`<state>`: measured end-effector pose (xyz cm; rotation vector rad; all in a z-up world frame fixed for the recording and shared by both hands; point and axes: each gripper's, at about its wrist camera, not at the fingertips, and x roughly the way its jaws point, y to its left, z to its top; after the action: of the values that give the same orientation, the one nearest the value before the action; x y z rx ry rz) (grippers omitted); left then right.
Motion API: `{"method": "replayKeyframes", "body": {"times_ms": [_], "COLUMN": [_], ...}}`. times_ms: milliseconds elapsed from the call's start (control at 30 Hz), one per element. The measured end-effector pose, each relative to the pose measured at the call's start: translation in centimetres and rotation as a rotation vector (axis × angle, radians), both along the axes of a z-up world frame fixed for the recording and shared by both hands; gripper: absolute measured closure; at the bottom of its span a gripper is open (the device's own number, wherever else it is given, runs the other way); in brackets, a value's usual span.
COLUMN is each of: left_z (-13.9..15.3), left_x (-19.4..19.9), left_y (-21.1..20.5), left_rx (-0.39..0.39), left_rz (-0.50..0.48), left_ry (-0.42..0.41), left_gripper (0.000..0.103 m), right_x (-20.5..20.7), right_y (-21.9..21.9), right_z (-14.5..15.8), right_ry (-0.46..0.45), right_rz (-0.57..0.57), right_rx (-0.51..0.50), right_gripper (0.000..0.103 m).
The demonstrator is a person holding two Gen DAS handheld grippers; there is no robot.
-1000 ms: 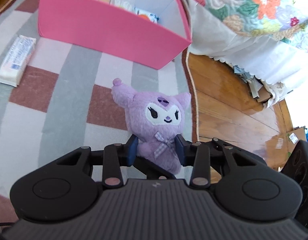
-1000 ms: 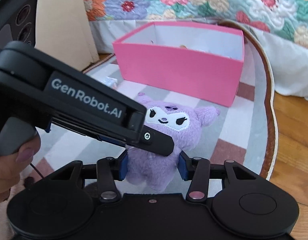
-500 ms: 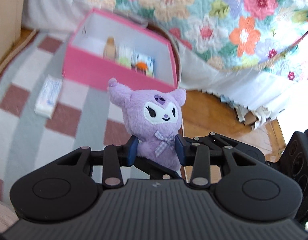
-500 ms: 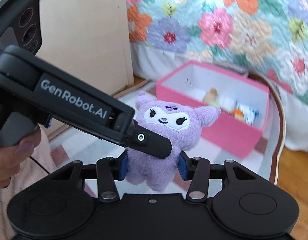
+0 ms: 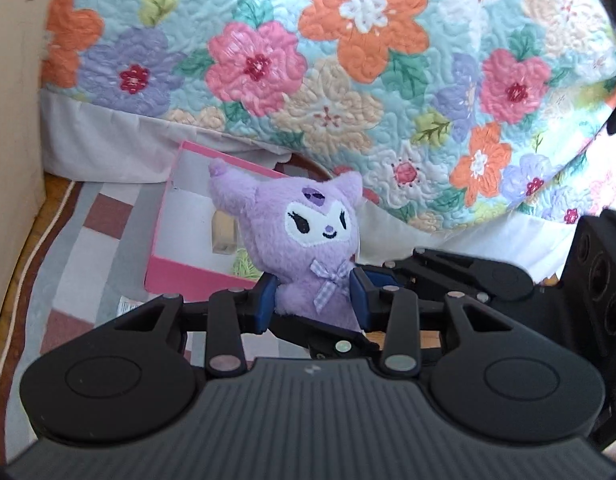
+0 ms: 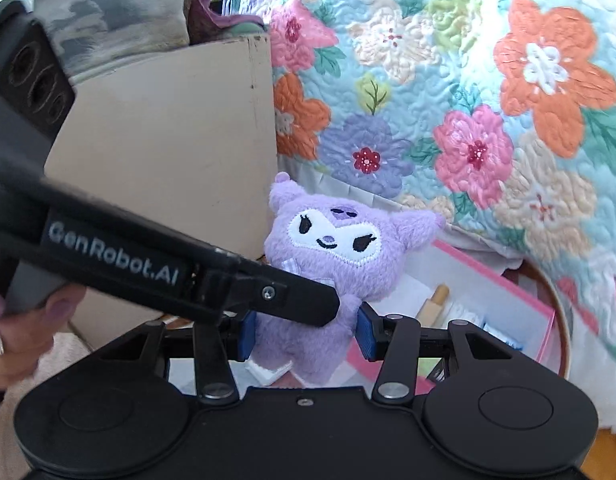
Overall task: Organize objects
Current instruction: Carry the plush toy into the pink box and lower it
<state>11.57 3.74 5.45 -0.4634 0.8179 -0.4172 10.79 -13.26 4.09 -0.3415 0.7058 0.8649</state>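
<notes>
Now the fuzzy purple plush doll (image 5: 308,248), pinched by both the left gripper (image 5: 313,295) and right gripper (image 6: 304,334), has been raised off the checked rug, the open pink cardboard box (image 6: 520,320) at 3 o'clock, so placement is judged imminent.

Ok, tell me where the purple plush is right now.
The purple plush is held off the rug, pinched by the left claw and the right claw, in front of the pink box beside the floral quilt.

Floral quilt (image 5: 348,80) (sunlit), checked rug (image 5: 88,240), beige wall (image 5: 12,80)
</notes>
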Motion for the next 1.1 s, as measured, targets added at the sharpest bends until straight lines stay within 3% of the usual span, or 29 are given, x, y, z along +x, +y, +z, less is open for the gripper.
{"method": "replayKeyframes", "body": {"times_ms": [167,333,567,667,800,967,1100], "left_z": [-0.8,-3.6,-8.2,-10.0,-11.7,-13.6,-14.0], "left_x": [4.1,8.8,14.0,14.8,15.1,15.6,15.7], "left_y": [-1.5,-2.0,-2.9,-3.7,-4.3,-3.3,-2.7], "left_rx": [0.049,0.047,0.092,0.093,0.086,0.070,0.094], "left_rz": [-0.043,-0.042,-0.029,-0.066,-0.108,-0.063,-0.012], "left_ry": [0.012,0.117,0.224,0.232,0.256,0.333,0.338], "left_gripper": [0.065,0.063,0.063,0.063,0.063,0.063,0.063], "right_x": [3.9,7.4,12.3,14.1,14.2,15.2,16.3], "right_y": [0.9,1.6,2.2,1.1,0.5,1.5,2.5], "right_z": [-0.9,-3.7,-8.9,-10.8,-12.5,-14.2,-15.3], "right_ry": [0.027,0.069,0.194,0.298,0.332,0.391,0.439], "right_rz": [0.007,-0.016,-0.033,-0.059,-0.028,0.016,0.031], "right_rx": [-0.032,-0.017,0.018,0.048,0.037,0.035,0.055], "right_gripper": [0.050,0.050,0.050,0.050,0.050,0.050,0.050]}}
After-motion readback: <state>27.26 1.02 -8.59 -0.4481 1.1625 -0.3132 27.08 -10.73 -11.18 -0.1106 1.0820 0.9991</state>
